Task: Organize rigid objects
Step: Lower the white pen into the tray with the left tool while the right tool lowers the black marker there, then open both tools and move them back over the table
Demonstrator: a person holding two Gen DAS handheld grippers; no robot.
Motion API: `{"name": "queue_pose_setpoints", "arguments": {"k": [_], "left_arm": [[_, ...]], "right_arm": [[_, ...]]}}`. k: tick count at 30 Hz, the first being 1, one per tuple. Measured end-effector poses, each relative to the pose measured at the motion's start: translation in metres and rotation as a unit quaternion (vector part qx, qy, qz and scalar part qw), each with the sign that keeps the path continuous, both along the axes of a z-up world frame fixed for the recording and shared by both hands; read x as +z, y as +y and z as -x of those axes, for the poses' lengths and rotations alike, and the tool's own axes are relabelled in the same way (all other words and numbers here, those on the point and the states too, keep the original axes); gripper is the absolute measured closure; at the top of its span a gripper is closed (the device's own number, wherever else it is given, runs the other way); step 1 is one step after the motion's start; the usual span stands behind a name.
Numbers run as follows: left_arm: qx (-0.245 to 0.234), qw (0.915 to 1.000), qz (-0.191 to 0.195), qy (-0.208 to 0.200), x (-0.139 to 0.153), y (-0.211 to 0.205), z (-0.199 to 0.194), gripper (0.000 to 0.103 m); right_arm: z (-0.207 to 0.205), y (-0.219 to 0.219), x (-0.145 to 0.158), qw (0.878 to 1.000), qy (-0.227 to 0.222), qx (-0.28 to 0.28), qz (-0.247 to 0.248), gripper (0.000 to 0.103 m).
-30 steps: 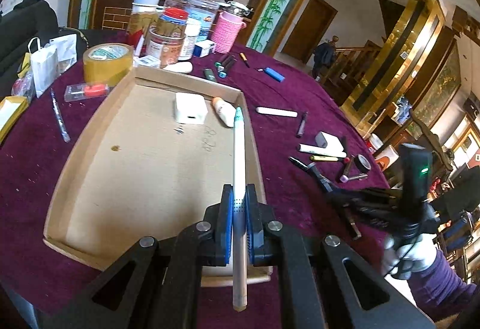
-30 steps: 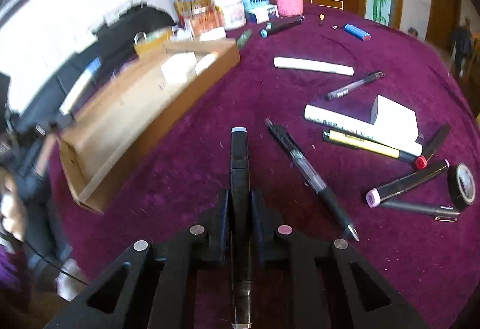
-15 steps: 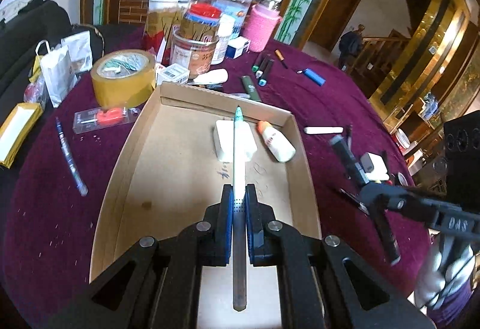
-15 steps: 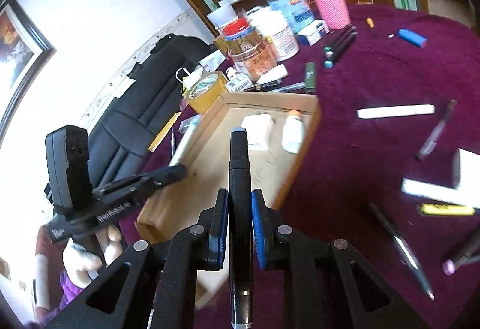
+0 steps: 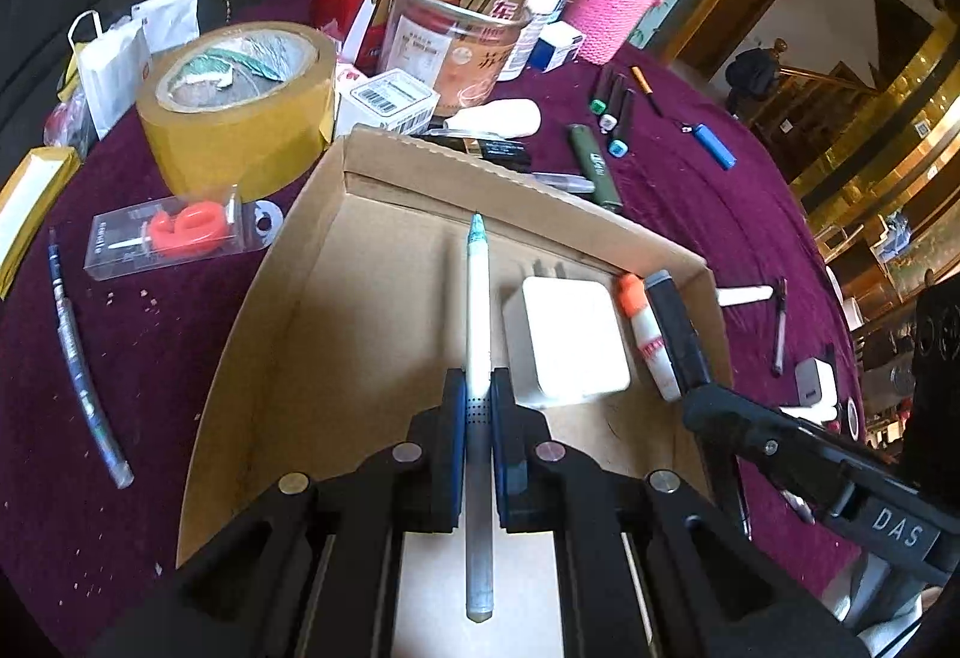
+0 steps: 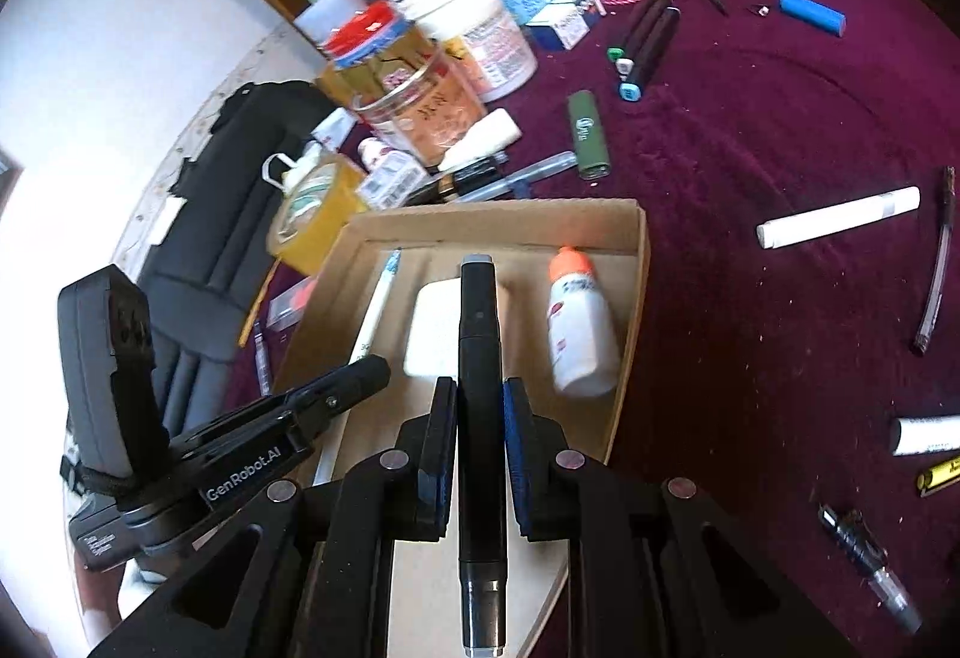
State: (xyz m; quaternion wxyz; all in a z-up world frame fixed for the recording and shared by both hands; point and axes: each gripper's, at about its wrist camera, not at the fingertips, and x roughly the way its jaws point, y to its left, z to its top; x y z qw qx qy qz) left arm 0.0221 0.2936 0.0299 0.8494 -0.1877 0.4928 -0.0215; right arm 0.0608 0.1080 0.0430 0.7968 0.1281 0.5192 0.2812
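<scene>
- Brown cardboard tray point(image 5: 384, 178) fills mid-frame in both wrist views, on the purple velvet tablecloth point(image 5: 150, 346).
- Left gripper point(image 5: 478, 406): jaws pinched tight on a white pen with teal tip point(image 5: 478, 298). Pen's long axis runs straight up-frame, tip toward the tray's far wall, over the floor, left of centre.
- Right gripper point(image 6: 480, 418): jaws narrow, clamped on a black marker point(image 6: 478, 322), axis likewise up-frame, over the tray's right half.
- Already lying inside: white adapter block point(image 5: 570, 340) and small white bottle with orange cap point(image 6: 579, 334), side by side in the tray's far right part.
- Judgement: both sticks hang over the tray and parallel; release is next. The marker sits over the adapter and just beside the bottle, so the right hand has the tighter drop; the pen's side is bare cardboard.
- Loose pens, markers and lighters remain on the cloth, right of frame.
</scene>
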Motion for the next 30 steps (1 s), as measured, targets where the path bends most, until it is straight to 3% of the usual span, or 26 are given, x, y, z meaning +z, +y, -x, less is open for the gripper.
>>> {"name": "queue_pose_setpoints", "arguments": {"k": [9, 13, 16, 20, 26, 28, 30], "left_arm": [[0.016, 0.9996, 0.023, 0.002, -0.011, 0.009, -0.009, 0.093], [0.027, 0.9989, 0.036, -0.013, -0.006, 0.014, -0.004, 0.057], [0.030, 0.9979, 0.049, -0.031, 0.003, 0.016, 0.002, 0.052], [0.034, 0.9970, 0.052, -0.047, 0.015, 0.014, 0.012, 0.045], [0.024, 0.9944, 0.039, -0.095, 0.045, -0.003, 0.047, 0.035], [0.015, 0.9919, 0.030, -0.123, 0.058, -0.013, 0.061, 0.032], [0.008, 0.9845, 0.015, -0.174, 0.077, -0.029, 0.080, 0.027]], "right_arm": [[-0.016, 0.012, -0.009, 1.000, -0.001, -0.004, 0.018, 0.085], [-0.016, 0.013, -0.008, 0.999, -0.014, -0.011, 0.036, 0.080], [-0.016, 0.012, -0.006, 0.999, -0.023, -0.010, 0.035, 0.077], [-0.011, 0.010, 0.004, 0.998, -0.044, -0.008, 0.037, 0.059], [0.018, -0.011, 0.040, 0.990, -0.126, -0.007, 0.057, 0.049], [0.037, -0.028, 0.059, 0.981, -0.180, -0.019, 0.067, 0.044], [0.060, -0.048, 0.079, 0.963, -0.252, -0.047, 0.081, 0.031]]}}
